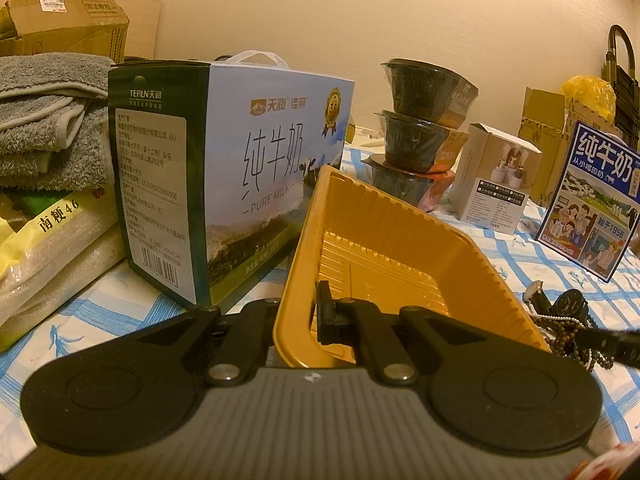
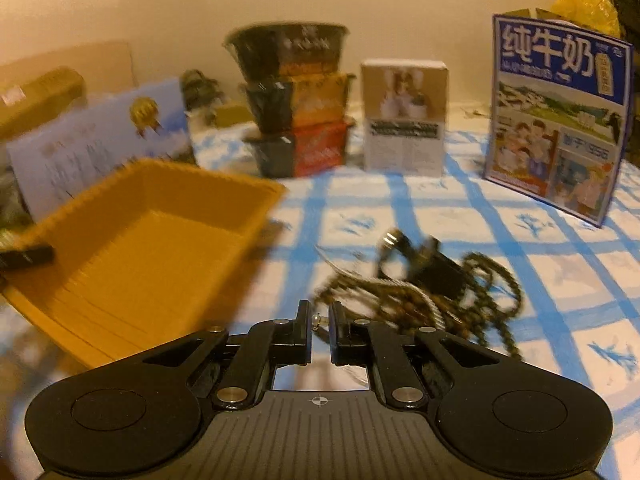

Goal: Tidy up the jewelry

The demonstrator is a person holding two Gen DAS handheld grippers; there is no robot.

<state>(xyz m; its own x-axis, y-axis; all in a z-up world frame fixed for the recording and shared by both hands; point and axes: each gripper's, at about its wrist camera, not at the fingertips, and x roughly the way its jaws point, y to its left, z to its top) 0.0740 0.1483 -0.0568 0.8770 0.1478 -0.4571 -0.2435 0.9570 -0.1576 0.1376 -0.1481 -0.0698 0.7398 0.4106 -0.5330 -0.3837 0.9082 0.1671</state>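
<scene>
While the yellow tray (image 1: 384, 248) is tilted up at the centre of the left wrist view, its near wall is pinched by the left claw (image 1: 298, 320), whose jaws are clamped on it. In the right wrist view, the right claw (image 2: 320, 330) is seen narrowed to a slim gap, with a thin chain (image 2: 318, 320) caught between its fingertips. The jewelry heap (image 2: 424, 284) is spread on the checked cloth (image 2: 520, 240) right of centre.

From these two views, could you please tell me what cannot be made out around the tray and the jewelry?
- Left wrist view: the yellow tray wall hides one finger of the left hand-held gripper.
- Left wrist view: the jewelry pile is small and partly behind the tray.
- Right wrist view: blur hides what, if anything, the right hand-held gripper pinches.
</scene>
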